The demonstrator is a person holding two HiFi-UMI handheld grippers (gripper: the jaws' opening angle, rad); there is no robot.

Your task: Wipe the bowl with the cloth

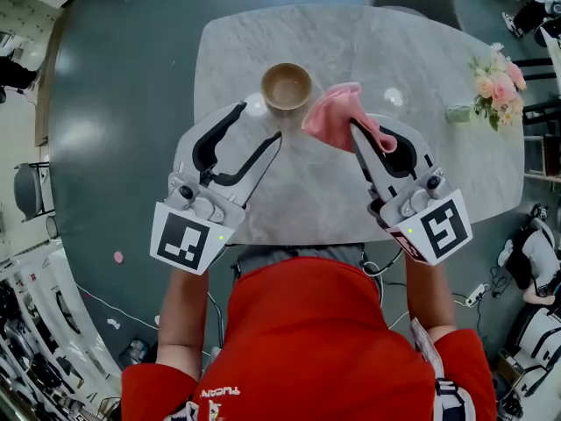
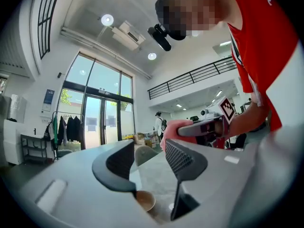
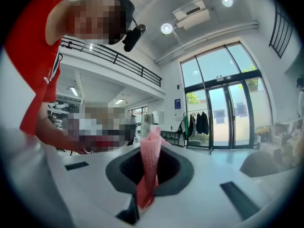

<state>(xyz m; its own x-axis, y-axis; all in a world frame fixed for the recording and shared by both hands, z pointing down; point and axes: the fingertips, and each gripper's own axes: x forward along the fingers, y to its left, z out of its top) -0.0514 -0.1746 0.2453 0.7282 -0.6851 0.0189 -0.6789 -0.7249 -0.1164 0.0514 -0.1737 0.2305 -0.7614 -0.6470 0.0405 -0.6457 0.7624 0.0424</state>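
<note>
A tan bowl (image 1: 287,86) stands upright and empty on the pale table (image 1: 421,68), in the upper middle of the head view. The left gripper (image 1: 260,121) hangs at the centre left of that frame, its tips just below and left of the bowl. Its jaws stand parted with nothing between them; in the left gripper view the bowl (image 2: 145,201) shows low in the frame, in the gap beneath the jaws and down on the table, not between the pads. The right gripper (image 1: 355,132) sits at the centre right of the head view, clenched on a pink cloth (image 1: 337,117) that bunches up past its tips, just right of the bowl. The right gripper view has the cloth (image 3: 151,163) pinched upright between the closed jaws, one end sticking up and the other trailing down at the frame's bottom centre. From the left gripper view the right gripper (image 2: 172,133) shows at centre right, its cloth pointing left. Flowers (image 1: 498,82) stand at the table's right end — well apart from the bowl. The person's red shirt (image 1: 307,340) fills the bottom of the head view.
</note>
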